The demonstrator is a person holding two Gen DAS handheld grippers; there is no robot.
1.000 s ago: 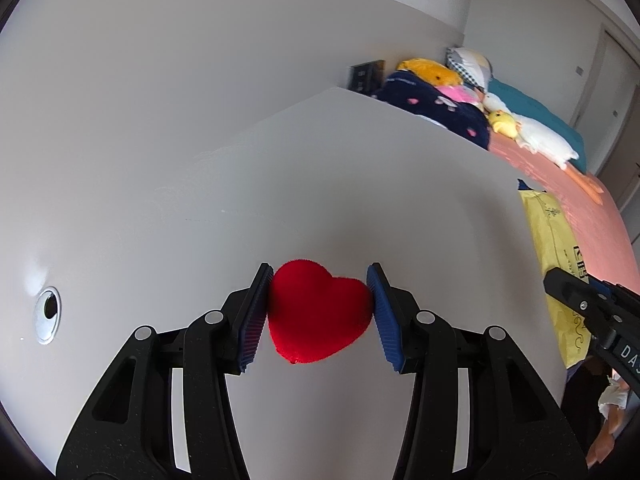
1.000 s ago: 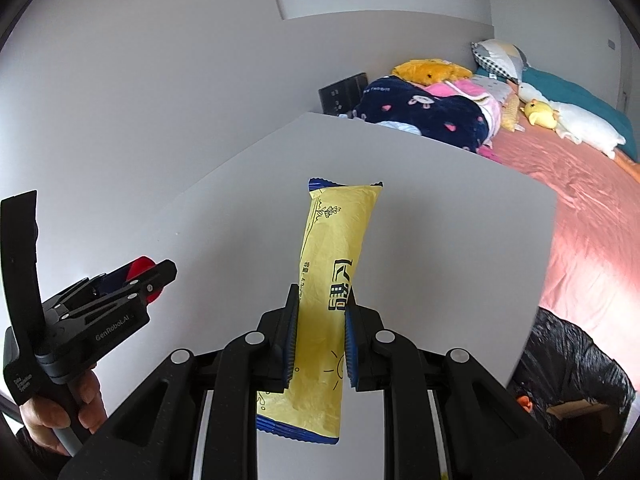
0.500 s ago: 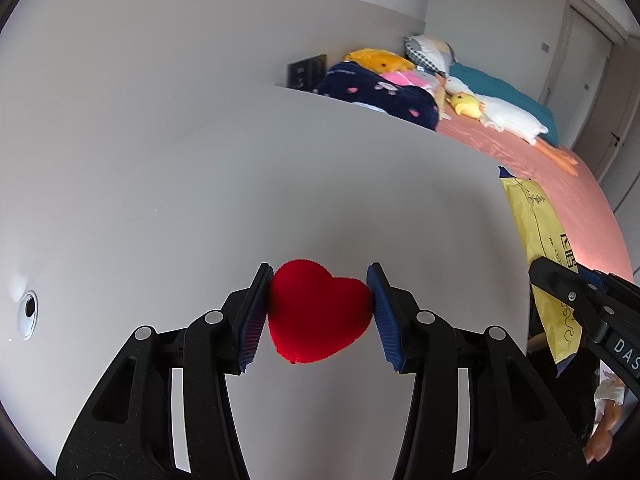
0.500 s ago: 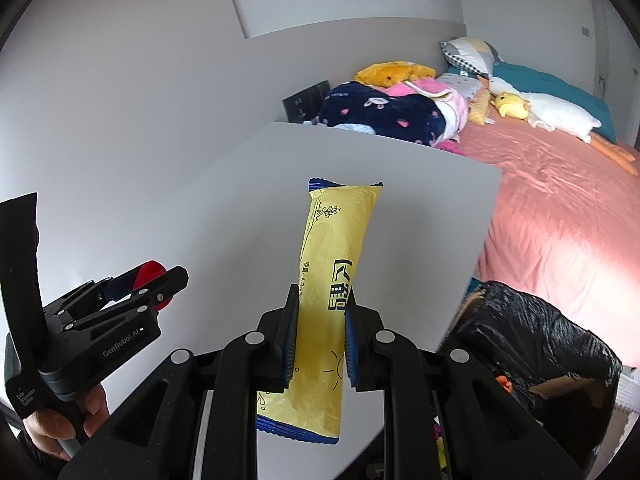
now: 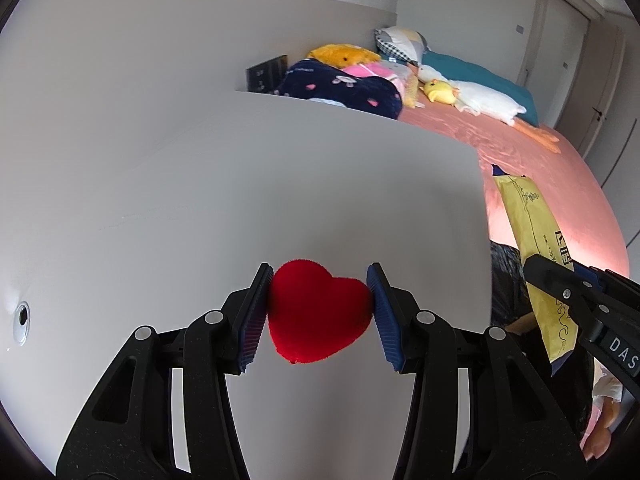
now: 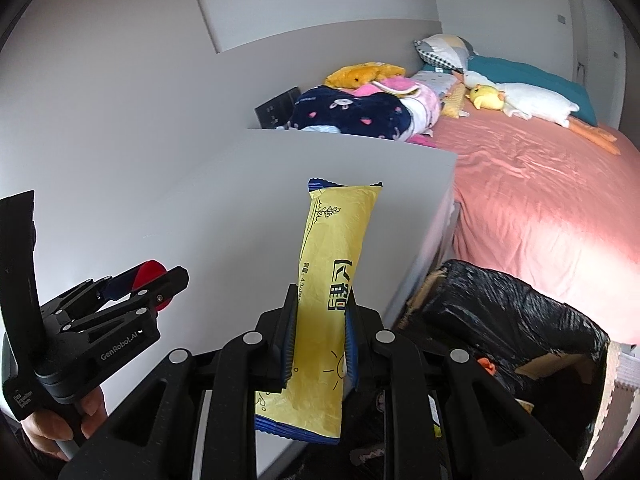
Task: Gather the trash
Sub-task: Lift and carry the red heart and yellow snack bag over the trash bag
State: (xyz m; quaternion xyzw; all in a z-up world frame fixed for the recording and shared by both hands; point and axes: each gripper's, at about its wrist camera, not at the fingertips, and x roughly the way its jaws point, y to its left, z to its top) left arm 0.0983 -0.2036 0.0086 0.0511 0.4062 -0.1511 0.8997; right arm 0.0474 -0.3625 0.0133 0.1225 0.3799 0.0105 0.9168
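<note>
My left gripper (image 5: 319,304) is shut on a red plush heart (image 5: 316,316) and holds it above the white table (image 5: 280,184). My right gripper (image 6: 320,324) is shut on a long yellow snack wrapper (image 6: 332,280) with blue ends, held upright over the table's right edge. The wrapper also shows in the left wrist view (image 5: 536,256), to the right of the table edge. The left gripper with the heart shows in the right wrist view (image 6: 132,284) at the lower left. A bin lined with a black trash bag (image 6: 504,320) stands on the floor, below and right of the wrapper.
A bed with a pink sheet (image 6: 540,200) runs along the right, with pillows, folded blankets and plush toys (image 6: 520,100) at its head. A grey wall (image 5: 120,60) rises behind the table. A round cable hole (image 5: 21,322) sits at the table's left.
Both grippers have swung to the right with their loads. The right gripper now hangs past the table edge, and the black trash bag has come further into its view.
</note>
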